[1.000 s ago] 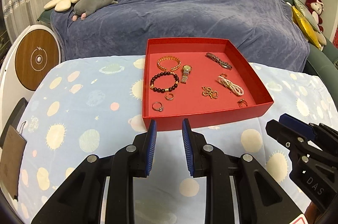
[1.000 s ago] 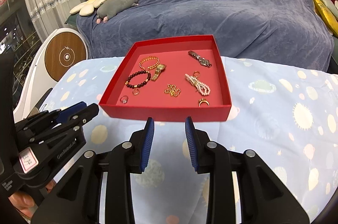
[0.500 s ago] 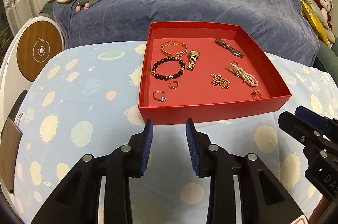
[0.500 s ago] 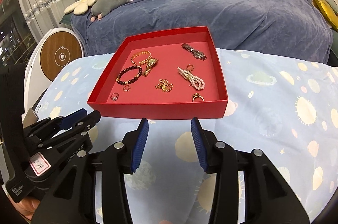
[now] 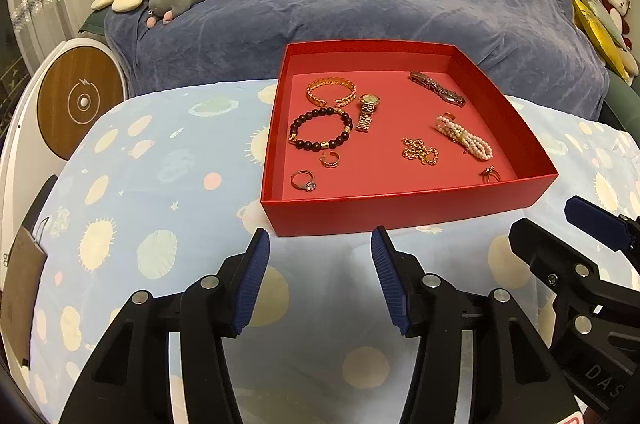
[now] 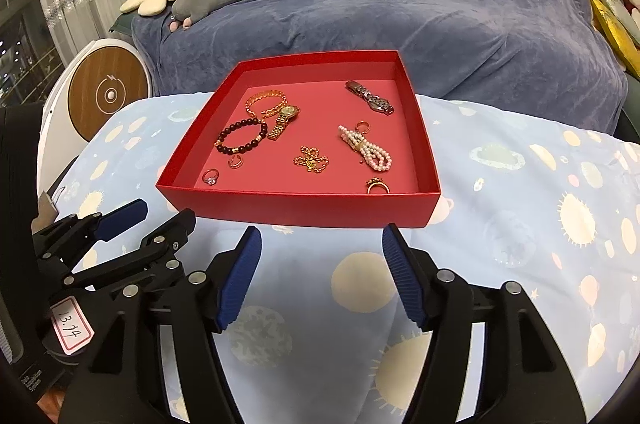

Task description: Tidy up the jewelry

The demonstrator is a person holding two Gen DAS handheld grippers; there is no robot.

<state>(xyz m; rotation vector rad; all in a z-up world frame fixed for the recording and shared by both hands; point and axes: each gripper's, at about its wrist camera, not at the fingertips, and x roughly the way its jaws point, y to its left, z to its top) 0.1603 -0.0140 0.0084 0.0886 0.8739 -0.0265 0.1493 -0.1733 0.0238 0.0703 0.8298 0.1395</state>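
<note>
Blue planet-print cloth covers the worktop (image 5: 168, 160), and a red tray (image 5: 400, 212) of loose jewelry sits dead ahead of both tools. Each hand-held gripper, left (image 5: 318, 248) and right (image 6: 322, 244), hovers just short of the near wall, jaws spread wide and empty. The stone ring (image 5: 304, 181) lies nearest the left one, the gold ring (image 6: 377, 185) nearest the right.

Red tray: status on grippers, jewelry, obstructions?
Left gripper and right gripper open, empty, short of the red tray. Jewelry loose inside, beaded bracelet untouched. Nothing blocking the near wall.
</note>
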